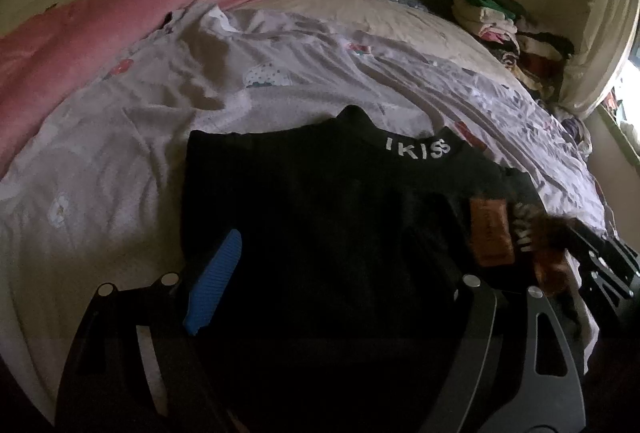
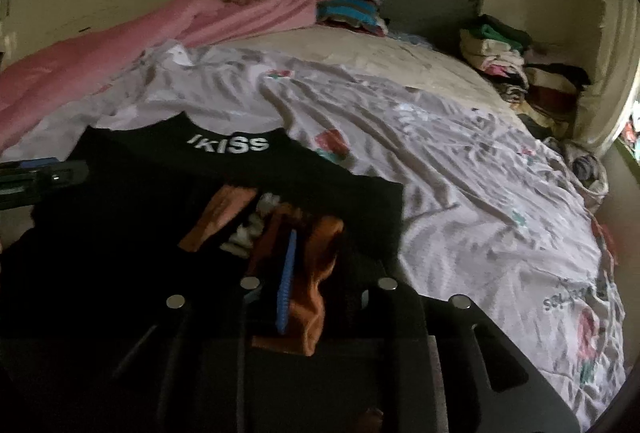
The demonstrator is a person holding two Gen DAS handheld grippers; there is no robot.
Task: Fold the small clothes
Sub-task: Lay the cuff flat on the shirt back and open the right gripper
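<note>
Black garment, waistband lettered, is spread flat on the bed, soft and limp. Left claw is held wide apart over it. Right claw is nearly together around an orange fabric fold; a pinch cannot be confirmed. Hem corners are judged best grip points.

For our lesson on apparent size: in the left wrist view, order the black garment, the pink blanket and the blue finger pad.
1. Black garment, though nearest the camera
2. Pink blanket
3. Blue finger pad

Left tongs gape wide; right tongs narrowly parted.
</note>
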